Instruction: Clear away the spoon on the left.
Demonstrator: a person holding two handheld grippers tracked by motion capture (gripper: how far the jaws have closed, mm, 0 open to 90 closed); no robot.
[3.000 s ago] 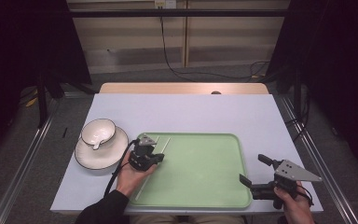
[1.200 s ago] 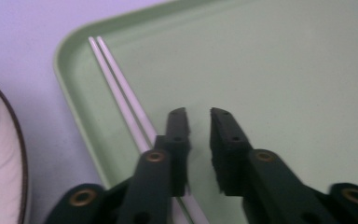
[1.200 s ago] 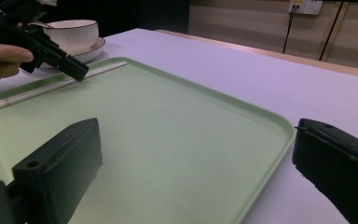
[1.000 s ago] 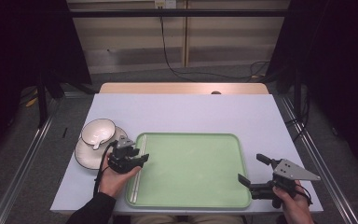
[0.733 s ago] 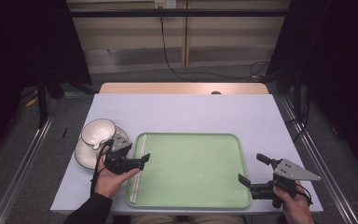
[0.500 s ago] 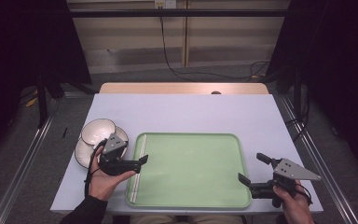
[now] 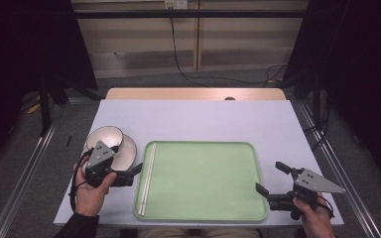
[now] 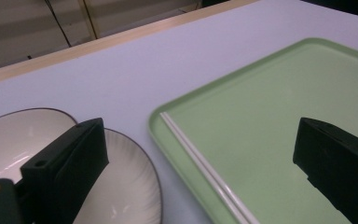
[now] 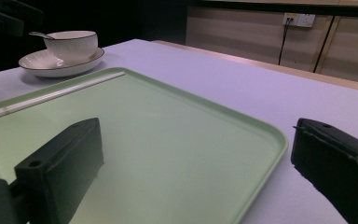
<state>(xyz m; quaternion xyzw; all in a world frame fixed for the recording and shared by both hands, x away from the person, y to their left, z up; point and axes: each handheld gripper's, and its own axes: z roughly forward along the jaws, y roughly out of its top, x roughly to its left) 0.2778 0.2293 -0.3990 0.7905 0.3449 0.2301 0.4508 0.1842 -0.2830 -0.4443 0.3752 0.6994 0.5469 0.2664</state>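
Chopsticks (image 7: 147,179) are lying in the green tray (image 7: 213,208) right along its left rim, a white pair side by side, flat and running front to back; in the left gripper view they sit just inside the rim (image 8: 205,168), and from the right gripper view I see them as a pale line at the far edge of the tray (image 9: 51,96). My left hand-held gripper (image 7: 131,172) has just been opening its jaws, and they're now spread wide with nothing between them, hanging over the strip of tabletop (image 7: 203,119) between the plate and the tray, close to the chopsticks but not touching them. The plate (image 7: 129,151) is white with a dark rim, just left of the tray, and the bowl (image 7: 104,136) sits on it; from the right gripper view I can make out a spoon handle sticking out of the bowl (image 9: 72,44). My right hand-held gripper (image 7: 269,183) is at the tray's front right corner, jaws apart too, empty, one jaw over the tray's green floor and the other over the tabletop outside the rim as far as I can tell from its own camera. Tray floor is bare apart from the chopsticks.
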